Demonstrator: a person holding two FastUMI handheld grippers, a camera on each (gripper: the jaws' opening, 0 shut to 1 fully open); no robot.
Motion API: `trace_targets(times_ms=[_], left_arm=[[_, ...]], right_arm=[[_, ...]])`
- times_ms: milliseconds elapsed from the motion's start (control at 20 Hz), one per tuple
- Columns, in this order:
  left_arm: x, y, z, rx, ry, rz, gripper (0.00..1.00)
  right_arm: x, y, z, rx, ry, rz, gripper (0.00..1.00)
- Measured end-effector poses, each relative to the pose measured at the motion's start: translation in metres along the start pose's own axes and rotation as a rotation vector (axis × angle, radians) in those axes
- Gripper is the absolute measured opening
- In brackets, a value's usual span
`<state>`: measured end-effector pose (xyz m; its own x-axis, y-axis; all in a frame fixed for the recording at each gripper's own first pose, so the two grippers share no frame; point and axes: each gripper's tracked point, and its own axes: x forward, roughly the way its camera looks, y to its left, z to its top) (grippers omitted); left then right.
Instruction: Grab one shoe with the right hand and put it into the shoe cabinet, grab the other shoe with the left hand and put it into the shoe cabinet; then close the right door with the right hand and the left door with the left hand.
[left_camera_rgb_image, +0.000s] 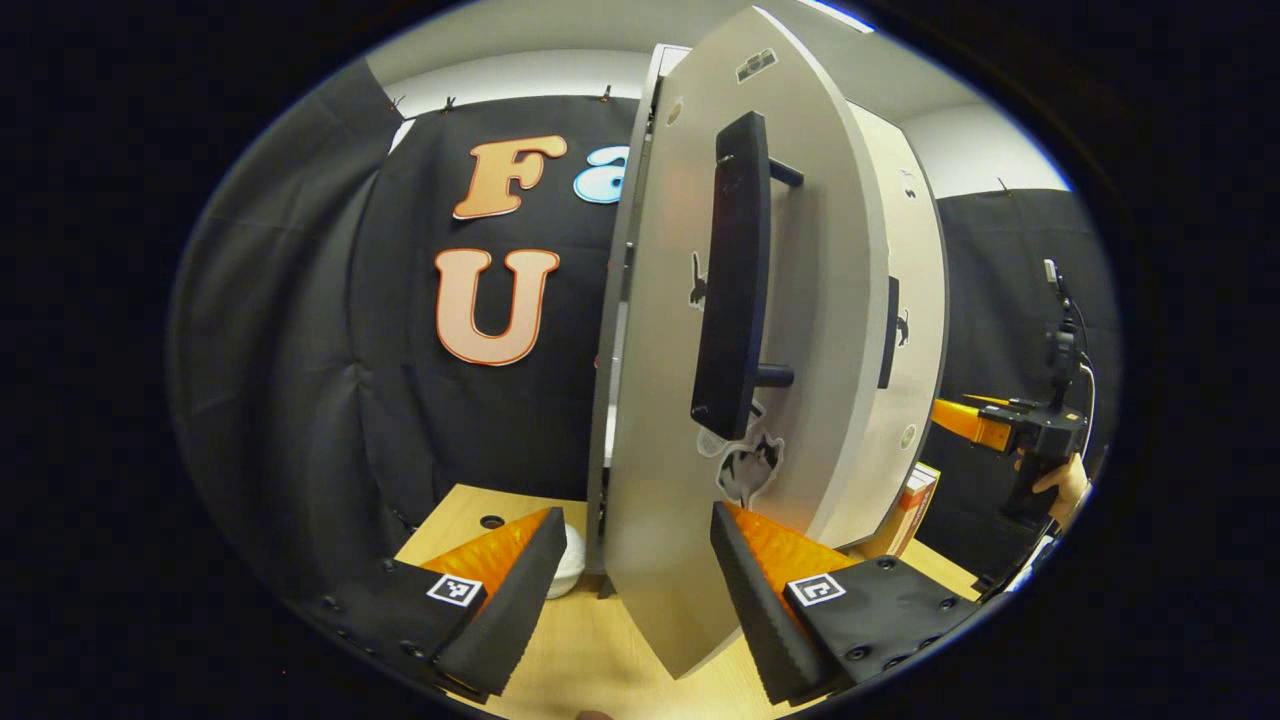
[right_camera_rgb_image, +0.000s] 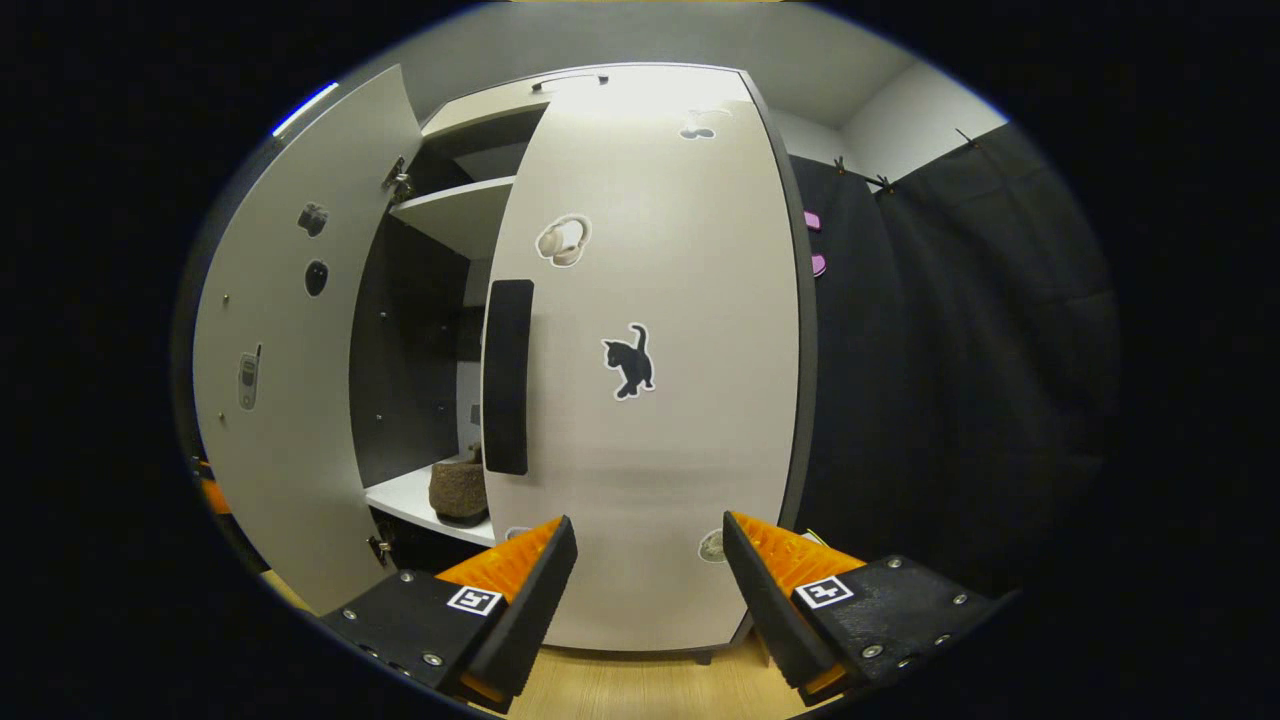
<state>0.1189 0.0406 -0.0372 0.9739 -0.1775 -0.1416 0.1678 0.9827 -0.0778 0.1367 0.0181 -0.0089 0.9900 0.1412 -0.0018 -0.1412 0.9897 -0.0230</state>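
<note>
The shoe cabinet's left door (left_camera_rgb_image: 660, 420) stands partly open, swung toward me, with its long black handle (left_camera_rgb_image: 735, 275) facing me. My left gripper (left_camera_rgb_image: 630, 600) is open, and the door's lower edge hangs between its fingers with a gap on each side. In the right gripper view, the right door (right_camera_rgb_image: 650, 380) with its cat sticker looks shut or nearly so. My right gripper (right_camera_rgb_image: 650, 590) is open just in front of it, holding nothing. Through the gap beside the black handle (right_camera_rgb_image: 507, 375), a brown shoe (right_camera_rgb_image: 458, 490) rests on the white lower shelf (right_camera_rgb_image: 405, 497).
The cabinet stands on a light wooden table (left_camera_rgb_image: 590, 660). A small white object (left_camera_rgb_image: 570, 565) lies at the cabinet's left foot, and an orange and white box (left_camera_rgb_image: 915, 505) sits beyond its right side. A hand (left_camera_rgb_image: 1065, 485) holds the other gripper (left_camera_rgb_image: 1040, 430) far right.
</note>
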Motion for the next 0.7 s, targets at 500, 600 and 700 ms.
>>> trace_targets(times_ms=[500,600,700], left_arm=[[0.048,-0.066,-0.001,-0.037,-0.012,-0.071,0.99],[0.063,-0.073,0.003,-0.015,-0.019,-0.066,0.94],[0.078,-0.078,0.005,0.015,-0.029,-0.057,0.95]], right_arm=[[-0.056,-0.017,-0.018,-0.061,0.023,0.008,0.92],[-0.063,-0.026,-0.022,-0.084,0.033,-0.006,0.92],[-0.069,-0.036,-0.028,-0.088,0.048,-0.017,0.92]])
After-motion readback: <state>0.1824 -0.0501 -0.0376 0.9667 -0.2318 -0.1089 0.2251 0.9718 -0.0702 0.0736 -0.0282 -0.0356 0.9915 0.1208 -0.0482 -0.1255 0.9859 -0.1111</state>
